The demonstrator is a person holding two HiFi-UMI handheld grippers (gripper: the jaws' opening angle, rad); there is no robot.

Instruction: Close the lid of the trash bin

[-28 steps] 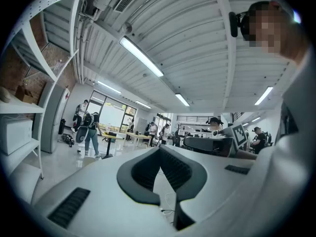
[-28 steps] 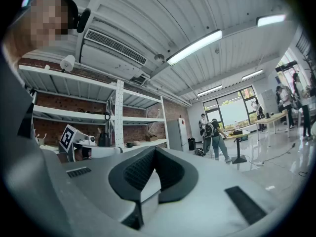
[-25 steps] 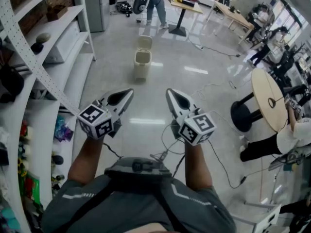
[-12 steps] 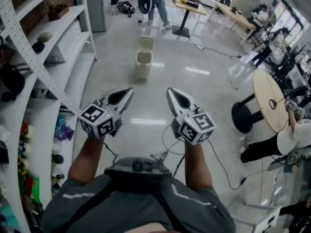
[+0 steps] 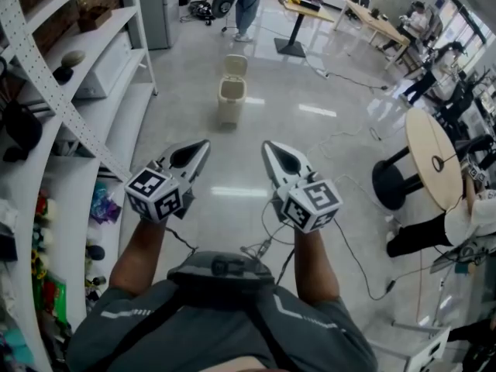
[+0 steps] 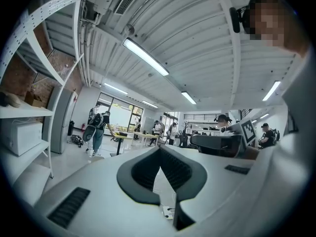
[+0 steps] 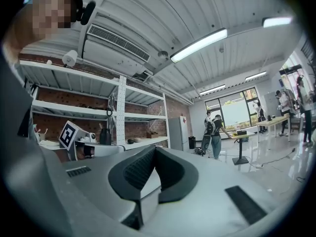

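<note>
Left tool (image 5: 203,145) and right tool (image 5: 266,145): both with jaws pressed together at the tips, nothing between them, held side by side, pointing forward. Bin (image 5: 229,99): pale, on the floor well ahead of both tools, roughly between their lines, standing free. Lid (image 5: 235,65): raised, upright at the bin's far edge, not yet closed. Shelves (image 5: 93,91): close along the left tool's outer side. Cables (image 5: 353,80): loose on the floor ahead of the right tool. Round tabletop (image 5: 430,157): well off to the right tool's outer side. Person (image 5: 248,2): beyond the bin. Likely hazards:
- tripping on the cables during the approach
- clipping the shelves with the left tool
- pulling the lid over too hard, likely to slide or tip a light, unanchored bin
- shut tips skidding off the smooth lid
- a dropped lid bouncing back up rather than seating
</note>
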